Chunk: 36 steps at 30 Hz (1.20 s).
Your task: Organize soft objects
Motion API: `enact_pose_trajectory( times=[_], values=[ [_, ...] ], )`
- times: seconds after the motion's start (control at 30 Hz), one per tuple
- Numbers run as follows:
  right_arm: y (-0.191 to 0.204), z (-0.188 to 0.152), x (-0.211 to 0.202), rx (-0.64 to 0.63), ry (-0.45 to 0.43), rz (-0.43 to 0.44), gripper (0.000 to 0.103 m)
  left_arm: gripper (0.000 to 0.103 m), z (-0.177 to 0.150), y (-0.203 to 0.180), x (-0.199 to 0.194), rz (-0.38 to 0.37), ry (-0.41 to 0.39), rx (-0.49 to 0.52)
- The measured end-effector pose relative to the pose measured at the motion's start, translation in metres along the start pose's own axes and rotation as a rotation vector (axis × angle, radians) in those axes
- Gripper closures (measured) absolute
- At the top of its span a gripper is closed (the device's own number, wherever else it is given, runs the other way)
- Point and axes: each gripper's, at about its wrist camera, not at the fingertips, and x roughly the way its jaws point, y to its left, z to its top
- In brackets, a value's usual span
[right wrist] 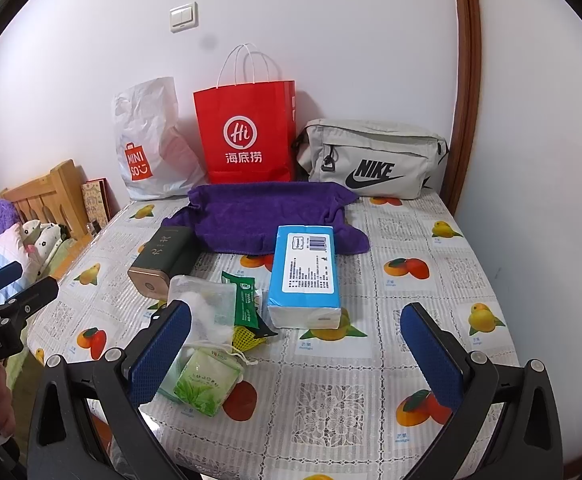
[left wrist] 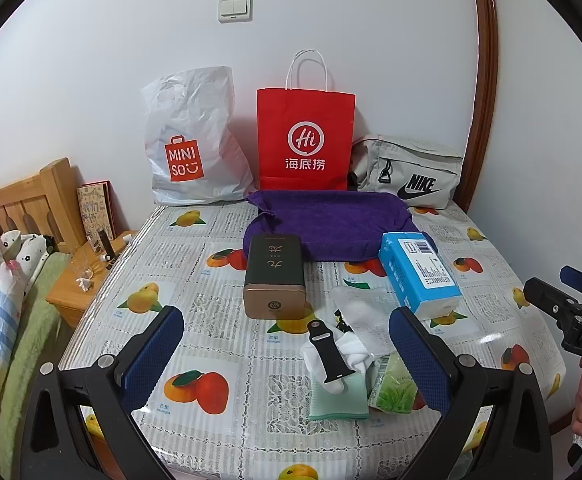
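Observation:
A purple towel (left wrist: 333, 222) (right wrist: 267, 214) lies spread at the back of the table. In front of it sit a blue tissue pack (left wrist: 419, 274) (right wrist: 305, 276), a dark tin box (left wrist: 274, 276) (right wrist: 163, 260), a clear bag of cotton (left wrist: 363, 306) (right wrist: 203, 300), a green tissue packet (left wrist: 393, 388) (right wrist: 205, 380), a green cloth (left wrist: 339, 398), white socks (left wrist: 351, 350) and a black watch strap (left wrist: 325, 352). My left gripper (left wrist: 291, 356) is open above the near table. My right gripper (right wrist: 295, 356) is open too, holding nothing.
Against the wall stand a white Miniso bag (left wrist: 189, 144) (right wrist: 147, 148), a red paper bag (left wrist: 305, 136) (right wrist: 247, 136) and a grey Nike pouch (left wrist: 409, 172) (right wrist: 371, 158). A bed and a wooden nightstand (left wrist: 83, 280) are to the left. A green sachet (right wrist: 245, 300) lies mid-table.

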Motion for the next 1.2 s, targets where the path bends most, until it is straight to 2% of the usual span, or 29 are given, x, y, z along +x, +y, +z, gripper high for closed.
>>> enact_pose_trajectory(
  times=[0.4,0.53,1.03,1.2],
  values=[
    [-0.003,-0.002,0.000,0.004,0.000,0.007,0.000,0.000,0.000,-0.006,-0.002,-0.003,-0.002,0.016],
    [-0.004,-0.006,0.007,0.015,0.013,0.018,0.000,0.000,-0.006,-0.006,0.006,0.004,0.020,0.025],
    [0.007,-0.056,0.067,0.019,0.161,0.104,0.003,0.000,-0.036,0.004,0.054,0.040,0.115,0.028],
    [0.017,-0.069,0.083,0.041,0.203,0.180,0.003,0.000,-0.045,0.007,0.068,0.048,0.145,0.024]
  ],
)
